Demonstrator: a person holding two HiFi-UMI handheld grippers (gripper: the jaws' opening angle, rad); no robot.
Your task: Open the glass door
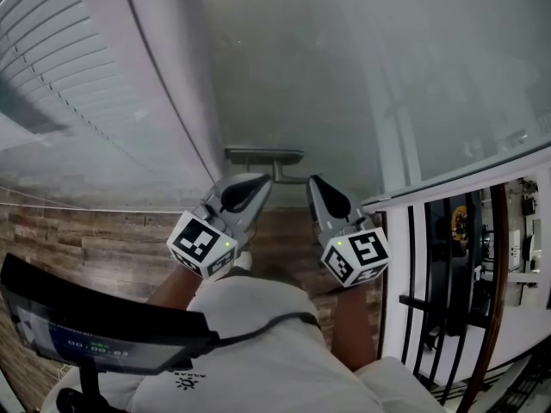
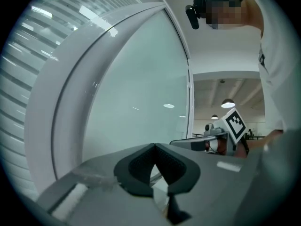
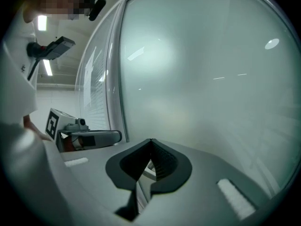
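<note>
Shirt cloth [image 1: 258,334] fills the foreground. Past it the left tool [image 1: 258,181] and right tool [image 1: 315,181], both clenched on nothing, hover close by the handle [image 1: 263,155] of the frosted glass door [image 1: 344,76]. Nothing grips the handle, so the opening itself looks still to do.
</note>
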